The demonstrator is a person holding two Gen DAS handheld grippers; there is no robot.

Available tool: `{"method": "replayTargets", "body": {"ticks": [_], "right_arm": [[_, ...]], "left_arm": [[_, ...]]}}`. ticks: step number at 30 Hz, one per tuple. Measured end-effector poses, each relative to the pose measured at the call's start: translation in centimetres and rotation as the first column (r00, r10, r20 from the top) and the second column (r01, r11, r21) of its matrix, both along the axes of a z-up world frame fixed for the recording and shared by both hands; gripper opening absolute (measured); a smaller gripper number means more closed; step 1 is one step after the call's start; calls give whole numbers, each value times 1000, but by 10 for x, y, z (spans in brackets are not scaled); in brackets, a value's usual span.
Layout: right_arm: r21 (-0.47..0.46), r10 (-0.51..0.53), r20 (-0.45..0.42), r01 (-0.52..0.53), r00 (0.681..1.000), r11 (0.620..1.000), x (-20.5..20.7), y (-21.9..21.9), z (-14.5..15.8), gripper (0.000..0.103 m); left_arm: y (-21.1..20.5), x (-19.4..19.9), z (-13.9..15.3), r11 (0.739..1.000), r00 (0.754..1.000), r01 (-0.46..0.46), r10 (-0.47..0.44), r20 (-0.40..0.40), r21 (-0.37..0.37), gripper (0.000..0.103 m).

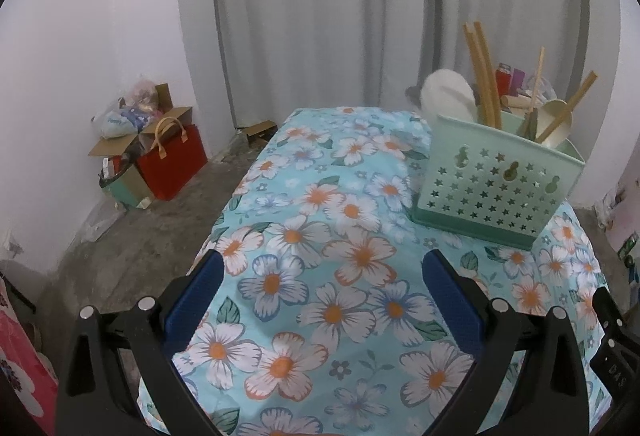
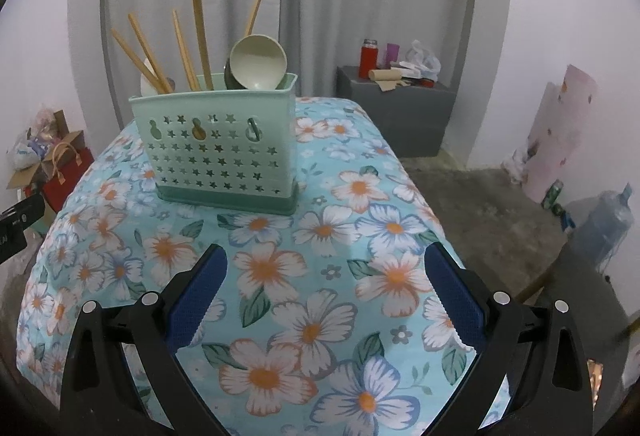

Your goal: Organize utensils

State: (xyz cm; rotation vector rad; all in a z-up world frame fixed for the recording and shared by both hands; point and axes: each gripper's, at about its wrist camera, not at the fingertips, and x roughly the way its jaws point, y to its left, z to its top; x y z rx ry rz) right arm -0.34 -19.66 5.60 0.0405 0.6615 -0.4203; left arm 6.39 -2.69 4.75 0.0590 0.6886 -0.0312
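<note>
A mint-green utensil holder [image 1: 496,184] [image 2: 220,148] with star-shaped holes stands on the floral tablecloth [image 1: 320,236] [image 2: 320,236]. Several wooden chopsticks [image 1: 486,76] [image 2: 200,36], a pale ladle [image 2: 260,62] [image 1: 556,122] and a white spoon [image 1: 448,96] stick up out of it. My left gripper [image 1: 324,288] hovers open over the cloth, the holder ahead to its right. My right gripper [image 2: 326,288] is open too, with the holder ahead to its left. Nothing sits between either pair of blue pads [image 1: 200,300] [image 2: 196,300].
A red bag [image 1: 172,164] and cardboard boxes sit on the floor at the left wall. A grey cabinet [image 2: 396,112] with a red bottle [image 2: 368,58] and clutter stands behind the table. A water jug [image 2: 604,224] is at the right. Grey curtains hang behind.
</note>
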Motion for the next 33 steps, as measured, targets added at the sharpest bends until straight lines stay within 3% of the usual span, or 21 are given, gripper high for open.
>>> {"method": "replayTargets", "body": {"ticks": [33], "right_arm": [[27, 2, -13, -2, 1000, 1000, -1, -5, -3, 95]], "left_arm": [[-35, -8, 7, 990, 990, 138, -138, 7, -7, 97]]}}
